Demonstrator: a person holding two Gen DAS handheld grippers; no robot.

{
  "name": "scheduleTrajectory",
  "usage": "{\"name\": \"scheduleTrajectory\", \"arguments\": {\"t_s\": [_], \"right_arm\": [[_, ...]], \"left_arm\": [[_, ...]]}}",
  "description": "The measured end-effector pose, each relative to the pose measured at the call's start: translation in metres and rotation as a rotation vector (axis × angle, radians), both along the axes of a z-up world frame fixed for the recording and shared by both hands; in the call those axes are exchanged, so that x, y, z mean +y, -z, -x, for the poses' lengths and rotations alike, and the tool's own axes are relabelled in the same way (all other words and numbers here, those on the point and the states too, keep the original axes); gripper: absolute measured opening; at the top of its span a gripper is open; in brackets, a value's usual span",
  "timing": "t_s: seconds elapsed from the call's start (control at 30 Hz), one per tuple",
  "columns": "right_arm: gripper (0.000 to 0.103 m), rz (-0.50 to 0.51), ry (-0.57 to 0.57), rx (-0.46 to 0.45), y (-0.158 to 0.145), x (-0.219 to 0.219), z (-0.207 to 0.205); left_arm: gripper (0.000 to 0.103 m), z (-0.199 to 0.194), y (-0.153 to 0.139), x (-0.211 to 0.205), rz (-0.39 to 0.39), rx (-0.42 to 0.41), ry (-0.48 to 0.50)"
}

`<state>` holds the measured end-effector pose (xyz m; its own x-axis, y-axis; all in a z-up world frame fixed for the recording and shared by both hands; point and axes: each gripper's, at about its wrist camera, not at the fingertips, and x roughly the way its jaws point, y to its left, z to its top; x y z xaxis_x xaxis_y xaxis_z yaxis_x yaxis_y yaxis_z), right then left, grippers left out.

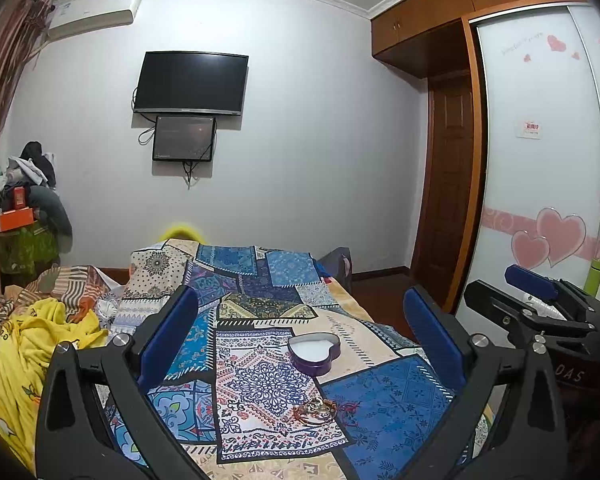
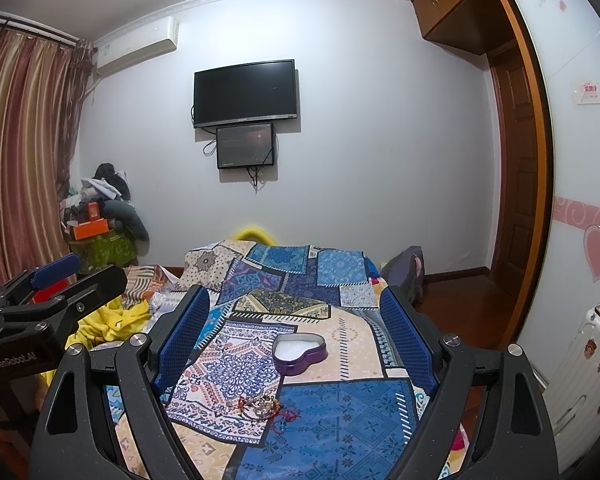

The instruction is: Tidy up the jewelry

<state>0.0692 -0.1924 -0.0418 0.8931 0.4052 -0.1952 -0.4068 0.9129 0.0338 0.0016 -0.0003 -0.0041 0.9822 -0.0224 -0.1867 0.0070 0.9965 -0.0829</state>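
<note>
Jewelry, a small tangle of gold-coloured rings and red cord (image 1: pixel 315 408), is lying on the blue and cream patchwork cloth (image 1: pixel 384 400) covering the bed, just in front of a purple heart-shaped tin with a white lining (image 1: pixel 314 352), near it but not touching. I am holding the left tongs (image 1: pixel 300 340) wide apart and empty above the cloth, and the right tongs (image 2: pixel 296 336) are likewise gaping with nothing in them. I am judging the main risk as snagging: the thin cords look knotted together, so pinching one piece may drag the whole heap, and the soft printed fabric could bunch up under the ribbed blue pads (image 1: pixel 168 336). That shallow, light-looking metal tin may also skid if nudged.
</note>
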Motion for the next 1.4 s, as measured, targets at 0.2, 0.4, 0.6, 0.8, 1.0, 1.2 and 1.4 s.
{"name": "scheduleTrajectory", "arguments": {"t_s": [0.2, 0.4, 0.6, 0.8, 1.0, 1.2, 1.4], "right_arm": [[0.085, 0.003, -0.004, 0.012, 0.001, 0.0, -0.003], [0.085, 0.018, -0.007, 0.051, 0.01, 0.004, -0.012], [0.085, 0.061, 0.01, 0.127, 0.03, 0.009, -0.031], [0.085, 0.141, 0.036, 0.24, 0.063, 0.012, -0.059], [0.085, 0.221, 0.009, 0.387, 0.101, 0.018, -0.085], [0.085, 0.231, -0.044, 0.527, 0.131, 0.019, -0.103], [0.085, 0.239, -0.135, 0.587, 0.148, 0.03, -0.112]], "left_arm": [[0.103, -0.002, 0.002, 0.001, 0.002, 0.008, 0.005], [0.103, -0.01, 0.006, 0.004, 0.0, 0.039, 0.013], [0.103, -0.027, 0.022, 0.01, -0.001, 0.109, 0.004], [0.101, -0.061, 0.053, 0.029, 0.029, 0.246, -0.022], [0.083, -0.096, 0.094, 0.051, 0.085, 0.416, -0.019], [0.068, -0.112, 0.134, 0.055, 0.073, 0.542, 0.018], [0.047, -0.124, 0.165, 0.046, 0.063, 0.652, 0.1]]}}
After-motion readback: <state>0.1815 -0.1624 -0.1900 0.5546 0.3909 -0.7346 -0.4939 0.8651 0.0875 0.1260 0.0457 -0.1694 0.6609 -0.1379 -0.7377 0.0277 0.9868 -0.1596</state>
